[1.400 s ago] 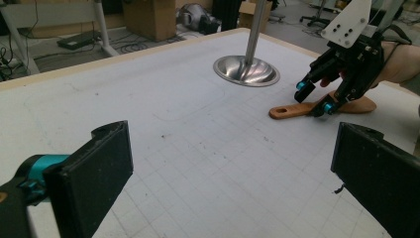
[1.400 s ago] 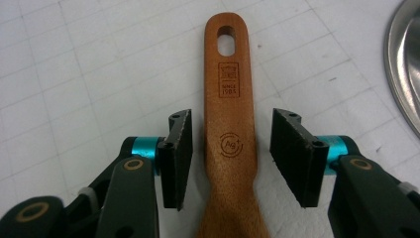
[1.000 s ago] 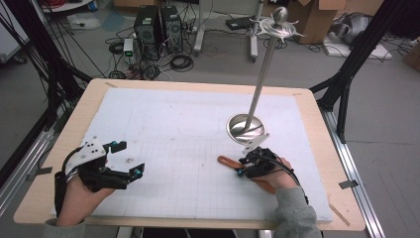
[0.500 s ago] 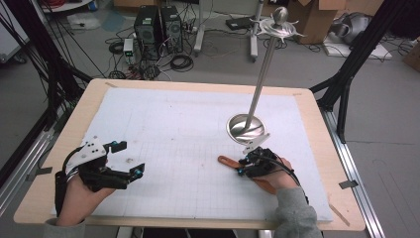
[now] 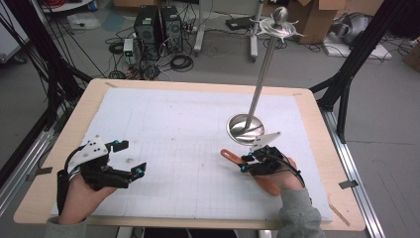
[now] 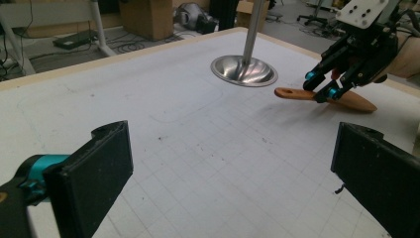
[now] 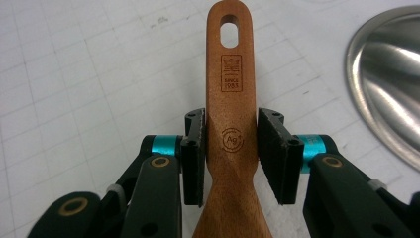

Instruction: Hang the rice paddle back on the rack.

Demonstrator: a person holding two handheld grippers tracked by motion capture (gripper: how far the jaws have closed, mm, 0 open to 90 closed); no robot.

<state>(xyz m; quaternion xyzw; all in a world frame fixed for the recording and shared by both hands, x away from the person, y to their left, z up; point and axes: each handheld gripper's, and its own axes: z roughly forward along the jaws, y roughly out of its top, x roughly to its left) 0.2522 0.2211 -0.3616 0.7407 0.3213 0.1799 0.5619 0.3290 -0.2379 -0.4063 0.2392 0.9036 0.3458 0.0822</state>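
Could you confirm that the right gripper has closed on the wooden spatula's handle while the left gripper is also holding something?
Not quite: the left gripper holds nothing; the left gripper view shows its jaws wide apart over the white gridded mat. The right gripper does clamp the brown wooden spatula by its handle.

A wooden table (image 5: 84,106) with a pale rim and rounded corners carries the work. A white mat (image 5: 173,124) printed with a faint grid covers nearly all of its top, leaving a strip of bare wood along each edge; small dark marks speckle the mat left of the middle. On the mat, right of centre, stands the round, shiny metal base (image 5: 245,128) of a stand whose thin pole (image 5: 261,74) rises tilted toward the far side. Just in front of that base a wooden spatula (image 5: 229,154) lies flat on the mat, its handle end, with a hanging hole, pointing left.
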